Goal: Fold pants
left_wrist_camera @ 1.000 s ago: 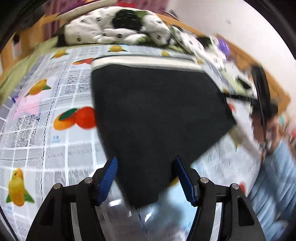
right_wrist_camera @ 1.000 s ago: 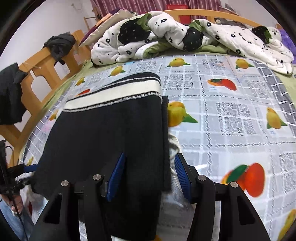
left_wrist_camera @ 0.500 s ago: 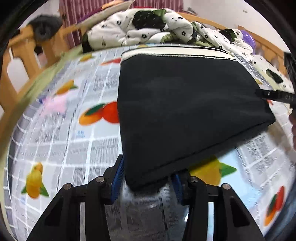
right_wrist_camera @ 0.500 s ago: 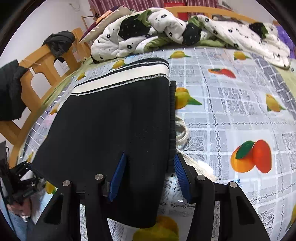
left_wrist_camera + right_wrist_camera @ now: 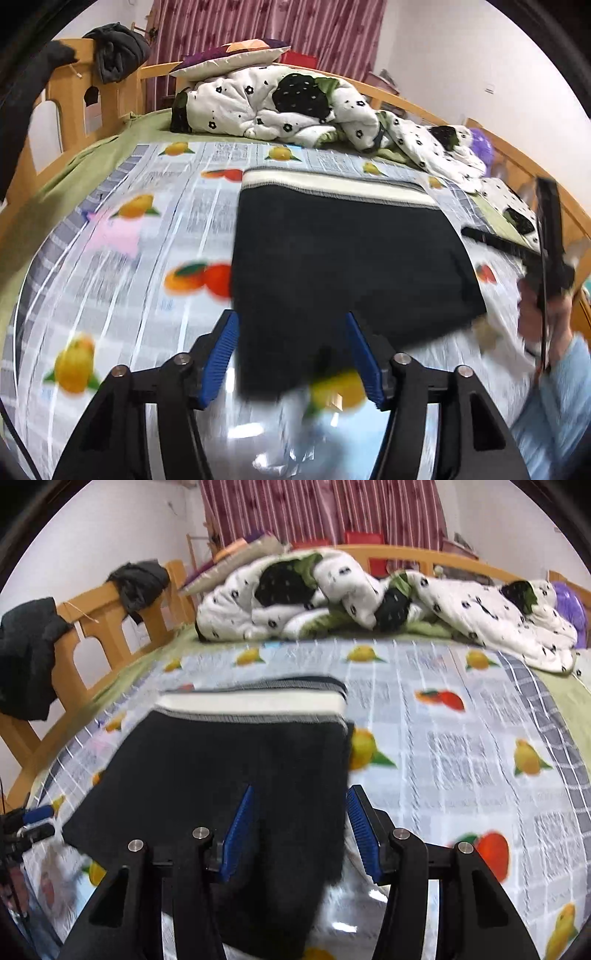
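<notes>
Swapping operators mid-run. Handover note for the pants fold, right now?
Left gripper: open, straddling the near-left corner of the pants, not clamped.
Right gripper: open, around the near-right edge.
Pants: folded into a dark rectangle on the fruit-print cloth, striped waistband at the far end.
Done: at least one fold.
Left: likely regrip the near edge and fold toward the waistband, then tidy.

Both wrist cameras sat low and close over the near bed edge, facing the far headboard; both caught the pants [image 5: 343,266] [image 5: 236,775] and quilt [image 5: 280,103] [image 5: 332,594].
</notes>
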